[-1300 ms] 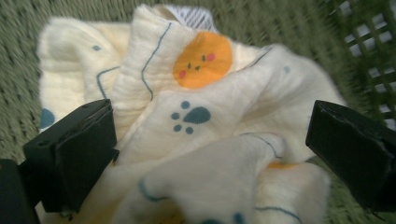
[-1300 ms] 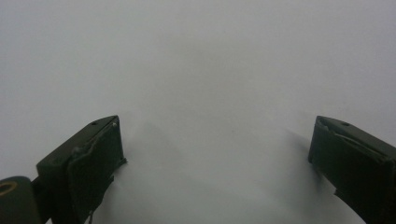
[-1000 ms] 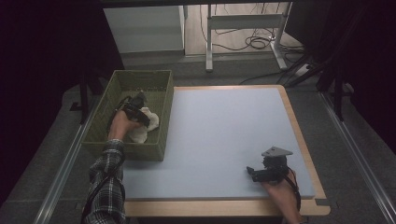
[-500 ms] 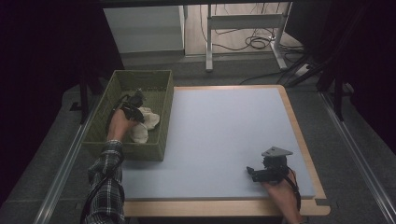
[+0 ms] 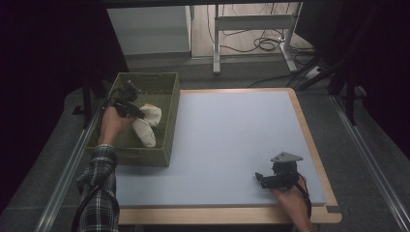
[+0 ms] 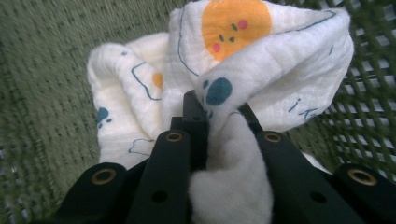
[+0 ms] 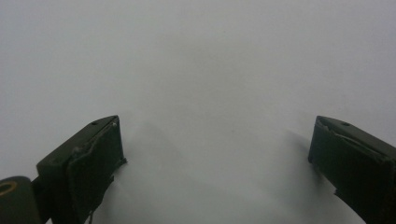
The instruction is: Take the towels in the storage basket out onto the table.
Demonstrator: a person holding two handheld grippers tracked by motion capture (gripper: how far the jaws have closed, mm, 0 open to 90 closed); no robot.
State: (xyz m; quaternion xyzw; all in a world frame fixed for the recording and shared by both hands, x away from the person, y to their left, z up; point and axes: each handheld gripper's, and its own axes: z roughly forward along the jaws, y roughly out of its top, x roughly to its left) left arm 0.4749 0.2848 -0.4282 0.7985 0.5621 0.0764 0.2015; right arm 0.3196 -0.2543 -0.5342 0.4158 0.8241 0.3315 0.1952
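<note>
High view: the left gripper [image 5: 138, 112] is held over the green basket [image 5: 169, 116], which stands at the left edge of the table [image 5: 227, 135]. Its jaws have just been closing and are now clamped on a white cloth [image 5: 146, 124], a fold of the fabric pinched between them. The cloth hangs inside the basket, towards the right wall. Its long axis runs from the gripper down and towards the near wall, with the gathered upper end at the jaws and the loose lower end pointing at the near side of the basket. Whether that lower end touches the basket floor cannot be determined.

Left gripper view: the cloth [image 6: 261, 70] is bunched around the left gripper [image 6: 219, 116], printed with an orange face and blue marks, with the mesh wall of the basket [image 6: 369, 79] just beside it on one side and the basket floor on the other.

Room for moving: the basket walls close the cloth in on all four sides, and the top is open. The table surface to the right of the basket is bare as far as the right gripper [image 5: 261, 180], which rests near the front right corner, close to the wooden border.

Right gripper view: the right gripper [image 7: 215, 154] has its jaws wide apart, with nothing between them, over the pale table surface [image 7: 210, 56].
</note>
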